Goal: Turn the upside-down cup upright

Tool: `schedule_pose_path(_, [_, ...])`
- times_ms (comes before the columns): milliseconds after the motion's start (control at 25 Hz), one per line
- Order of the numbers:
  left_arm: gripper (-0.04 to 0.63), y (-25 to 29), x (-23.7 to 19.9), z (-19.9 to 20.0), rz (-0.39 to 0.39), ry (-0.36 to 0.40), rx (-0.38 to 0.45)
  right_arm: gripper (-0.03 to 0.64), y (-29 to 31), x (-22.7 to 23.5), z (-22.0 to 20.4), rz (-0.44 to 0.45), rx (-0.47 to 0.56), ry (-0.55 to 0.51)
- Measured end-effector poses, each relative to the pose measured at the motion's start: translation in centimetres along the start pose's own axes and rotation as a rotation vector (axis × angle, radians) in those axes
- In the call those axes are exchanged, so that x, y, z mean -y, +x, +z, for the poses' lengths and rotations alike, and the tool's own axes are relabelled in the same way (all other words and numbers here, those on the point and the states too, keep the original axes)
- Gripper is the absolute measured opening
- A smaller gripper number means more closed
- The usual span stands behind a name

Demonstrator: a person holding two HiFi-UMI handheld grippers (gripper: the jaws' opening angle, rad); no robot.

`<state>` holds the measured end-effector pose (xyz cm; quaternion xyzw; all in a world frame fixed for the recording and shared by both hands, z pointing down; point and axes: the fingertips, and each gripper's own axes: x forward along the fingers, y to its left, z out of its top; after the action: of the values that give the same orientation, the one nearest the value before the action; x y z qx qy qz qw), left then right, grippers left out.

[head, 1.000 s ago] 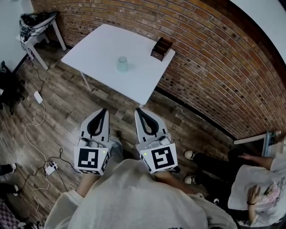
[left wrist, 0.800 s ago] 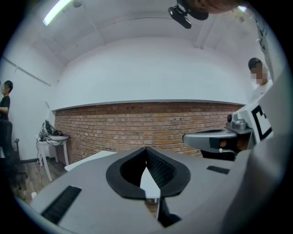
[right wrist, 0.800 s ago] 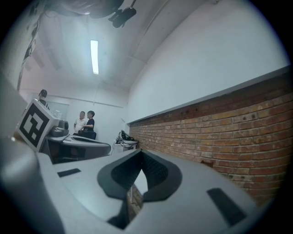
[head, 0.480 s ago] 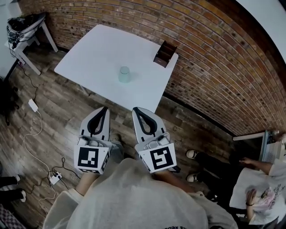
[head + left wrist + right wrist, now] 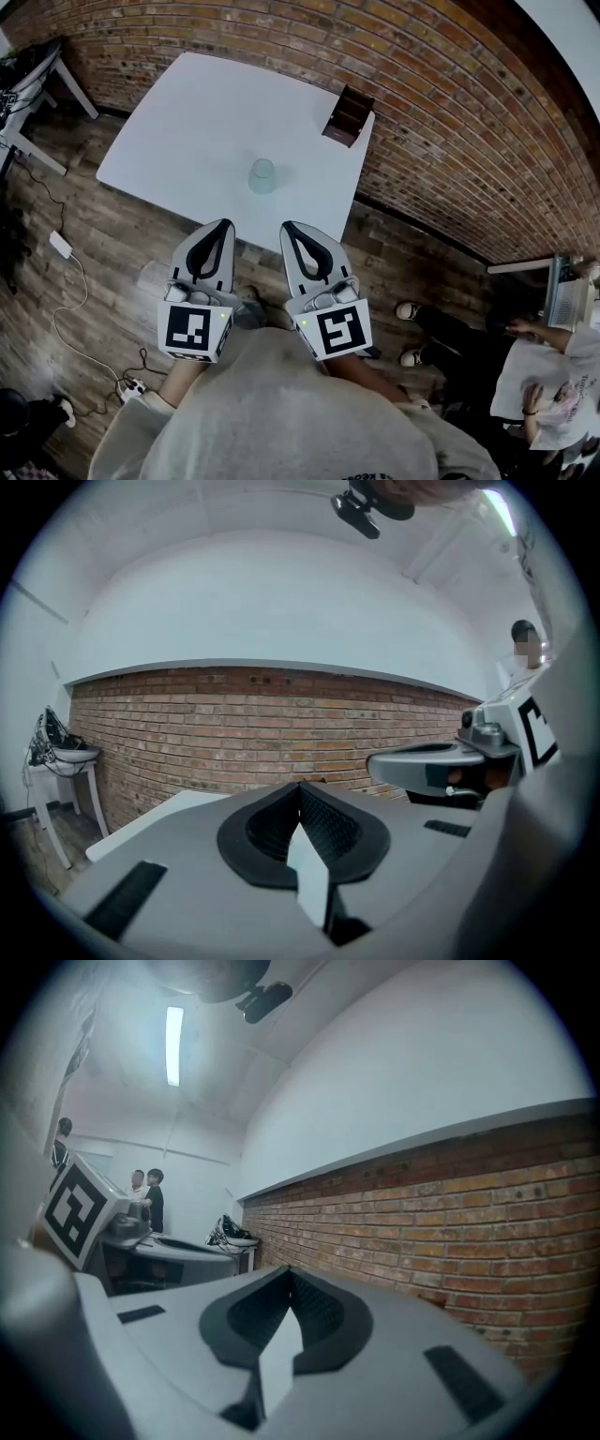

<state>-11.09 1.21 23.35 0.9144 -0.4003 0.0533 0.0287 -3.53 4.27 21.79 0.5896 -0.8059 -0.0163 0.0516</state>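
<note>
Head view: you look from above your own shoulders, steeply down onto the white table (image 5: 187, 122), the brick wall (image 5: 422, 103) and the wooden floor (image 5: 103, 253). The left gripper (image 5: 225, 222) and right gripper (image 5: 288, 226) are close below you.
Left gripper view: your camera sits just behind the jaws and faces about level at the brick wall, with the table edge near.
Right gripper view: your camera sits just behind the jaws and faces along the wall, which runs off on the right.
Shared: all 3 views show the brick wall and the side table (image 5: 33, 80). Each gripper view catches the other gripper at its edge.
</note>
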Motion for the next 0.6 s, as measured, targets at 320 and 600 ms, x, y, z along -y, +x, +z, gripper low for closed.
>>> schedule_pose_path(320, [0.009,2.7,-1.6,-0.8,-0.053,-0.004,0.005,0.008,2.7,0.8,-0.7,-0.006,-0.003,0.009])
schedule_pose_path(600, [0.009,5.5,-2.2,-3.2,-0.084,-0.013,-0.048,0.009,5.9,2.4,-3.8,0.052,-0.053,0.032])
